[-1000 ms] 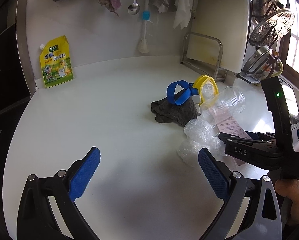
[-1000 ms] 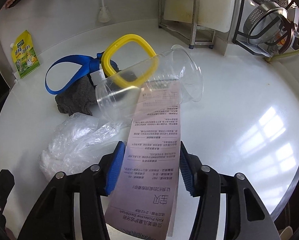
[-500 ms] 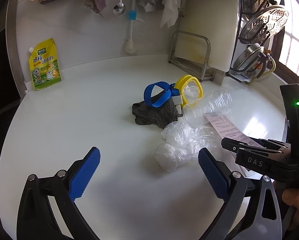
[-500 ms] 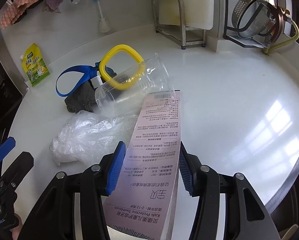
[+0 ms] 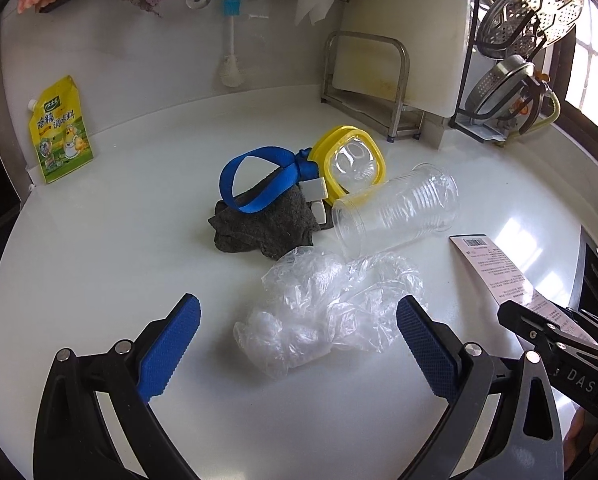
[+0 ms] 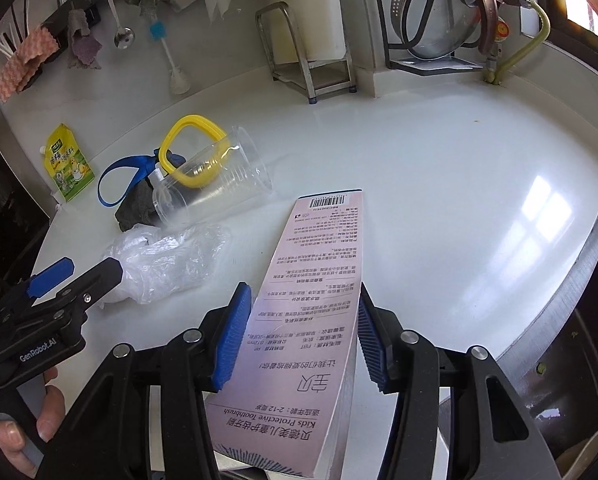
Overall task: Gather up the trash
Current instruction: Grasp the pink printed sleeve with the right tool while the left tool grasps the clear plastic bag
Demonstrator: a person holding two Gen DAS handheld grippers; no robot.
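A: On the white counter [image 5: 99, 280], what is lying now?

B: 3 pieces of trash are showing. The crumpled plastic bag [image 5: 331, 308] is lying just in front of the left gripper [image 5: 299, 344], whose jaws are standing wide with nothing between them. The clear plastic cup [image 5: 399, 212] is lying on its side behind the bag, touching the yellow goggles [image 5: 351, 160]. The right gripper [image 6: 299, 332] is holding the pink toothbrush box [image 6: 315, 280] by its 2 long sides, and the far end is sticking out above the counter.

A: What is risking to go wrong?

B: I think the box is thin card, so it may be bending or sliding out if the pads are pressing only on the edges. The bag is slippery and flat; the left pads may be closing on air or pushing it toward the grey cloth [image 5: 263, 224]. The cup is round, so a small touch could be sending it rolling.
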